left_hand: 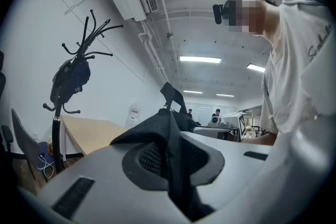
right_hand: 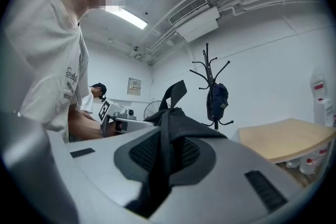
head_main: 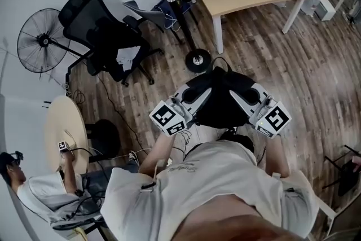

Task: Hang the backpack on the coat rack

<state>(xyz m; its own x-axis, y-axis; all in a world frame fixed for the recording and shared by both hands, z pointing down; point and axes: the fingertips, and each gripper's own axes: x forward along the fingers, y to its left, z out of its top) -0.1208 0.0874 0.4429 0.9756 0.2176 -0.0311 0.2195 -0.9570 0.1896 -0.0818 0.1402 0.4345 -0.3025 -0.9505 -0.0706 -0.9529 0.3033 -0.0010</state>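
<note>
— Where is the black fabric backpack [head_main: 223, 103]?
— Up over the wood-plank floor [head_main: 316, 65], well short of the black metal coat rack [head_main: 178, 15]. My left tongs [head_main: 198, 95] and right tongs [head_main: 243, 94] each pinch its cloth tight, one on either side.

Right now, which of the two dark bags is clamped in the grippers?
The black backpack in front of the person: left gripper and right gripper are both shut on its fabric. The other dark bag hangs on the coat rack.
</note>
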